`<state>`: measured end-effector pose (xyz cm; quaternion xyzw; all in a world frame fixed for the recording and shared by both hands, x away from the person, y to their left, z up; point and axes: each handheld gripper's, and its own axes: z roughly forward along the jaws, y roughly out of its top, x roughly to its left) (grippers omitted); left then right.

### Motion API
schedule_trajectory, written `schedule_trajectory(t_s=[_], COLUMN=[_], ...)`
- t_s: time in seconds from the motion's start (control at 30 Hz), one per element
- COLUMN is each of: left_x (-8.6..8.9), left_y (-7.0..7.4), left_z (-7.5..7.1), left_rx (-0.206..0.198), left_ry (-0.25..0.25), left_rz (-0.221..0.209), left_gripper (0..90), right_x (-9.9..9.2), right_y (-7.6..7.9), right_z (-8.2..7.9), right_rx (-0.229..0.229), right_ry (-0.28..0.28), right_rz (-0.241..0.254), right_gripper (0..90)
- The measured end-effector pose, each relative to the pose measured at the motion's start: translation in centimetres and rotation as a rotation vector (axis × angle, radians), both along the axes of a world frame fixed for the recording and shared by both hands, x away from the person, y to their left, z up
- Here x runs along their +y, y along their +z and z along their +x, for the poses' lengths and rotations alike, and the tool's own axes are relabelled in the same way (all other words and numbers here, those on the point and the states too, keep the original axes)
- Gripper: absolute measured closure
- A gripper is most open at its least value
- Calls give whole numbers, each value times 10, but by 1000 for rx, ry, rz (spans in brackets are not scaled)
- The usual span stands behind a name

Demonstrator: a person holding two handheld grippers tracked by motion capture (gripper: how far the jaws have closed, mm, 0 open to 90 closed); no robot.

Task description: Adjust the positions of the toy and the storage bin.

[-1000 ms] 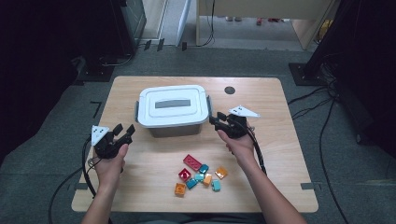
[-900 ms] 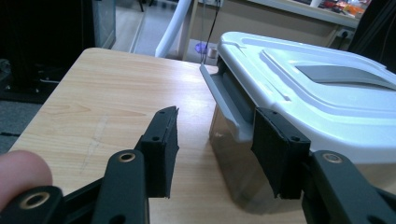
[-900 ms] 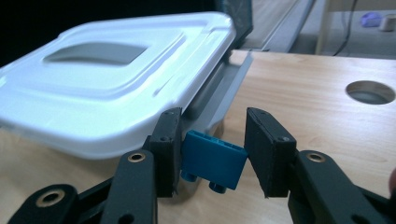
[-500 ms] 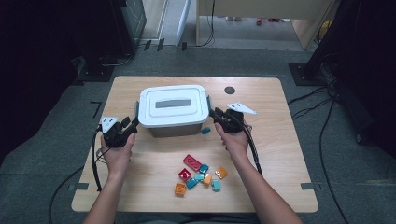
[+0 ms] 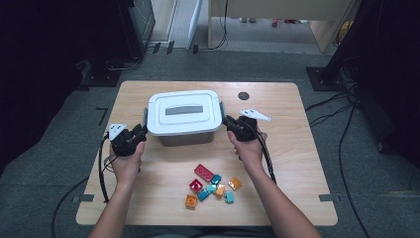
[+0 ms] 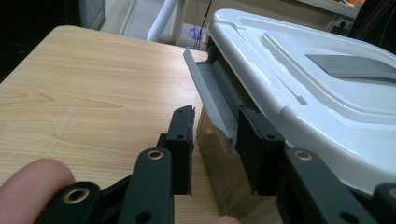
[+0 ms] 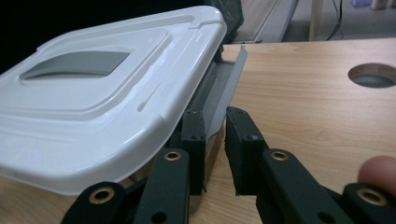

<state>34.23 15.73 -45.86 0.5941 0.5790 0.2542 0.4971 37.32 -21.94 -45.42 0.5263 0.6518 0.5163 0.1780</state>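
A clear storage box with a white lid (image 5: pixel 183 111) stands mid-table, with a grey latch on each short side. My left gripper (image 5: pixel 141 133) is at the left latch (image 6: pixel 210 93). Its jaws have just been closing and straddle the flap; one jaw touches it and a gap shows at the other. My right gripper (image 5: pixel 229 124) is at the right latch (image 7: pixel 229 79). Its jaws have just closed further and pinch the flap's lower edge from both sides. In the left gripper view my left gripper (image 6: pixel 218 113) sits beside the lid (image 6: pixel 327 93).
Several small coloured bricks (image 5: pixel 210 186) lie in a cluster near the table's front edge, between the person's forearms. A round cable hole (image 5: pixel 243 95) is in the tabletop behind the right gripper. Bare wood (image 5: pixel 307 148) lies to the right of the box.
The left hand has moved right and in against the box's left side. Both pairs of jaws have narrowed around the latches. The right hand has barely shifted.
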Motion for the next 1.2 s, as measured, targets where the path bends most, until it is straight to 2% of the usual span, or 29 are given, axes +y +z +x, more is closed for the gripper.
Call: schedule_trajectory(t_s=[0.03, 0.1, 0.23, 0.37, 0.47, 0.67, 0.73, 0.87, 1.07, 1.13, 1.2], left_x=[1, 2, 1, -1, -2, -4, -5, -6, -6, -6, -6], left_y=[0, 0, -1, -1, -1, 0, 0, 0, -1, -1, -1], left_z=[0, 0, 0, 0, -1, -1, -1, -1, -1, -1, -1], left_rx=[3, 2, -2, -6, -5, -1, -1, 0, 0, -1, -1], left_ry=[-1, -4, -6, -1, 3, 0, -6, -13, -15, -14, -14], left_rz=[-4, -10, -19, -19, -22, -21, -24, -31, -33, -31, -31], left_gripper=[649, 642, 654, 682, 688, 707, 717, 727, 725, 726, 727], right_x=[-2, -14, -44, -61, -54, -26, -20, -20, -18, -15, -10], right_y=[1, 8, 18, 17, 14, 5, 4, 1, 5, 6, 4], right_z=[-1, -7, -21, -21, -16, -3, 0, 5, 0, 0, 4], right_rx=[-5, -16, -50, -42, -35, -11, -11, 12, -42, -40, 0], right_ry=[20, 63, 36, 14, 15, 31, 0, -33, -31, -36, -57], right_rz=[-15, -6, -6, 21, 34, 39, 33, 63, 99, 89, 60], right_gripper=[732, 687, 689, 688, 688, 686, 713, 705, 680, 680, 682])
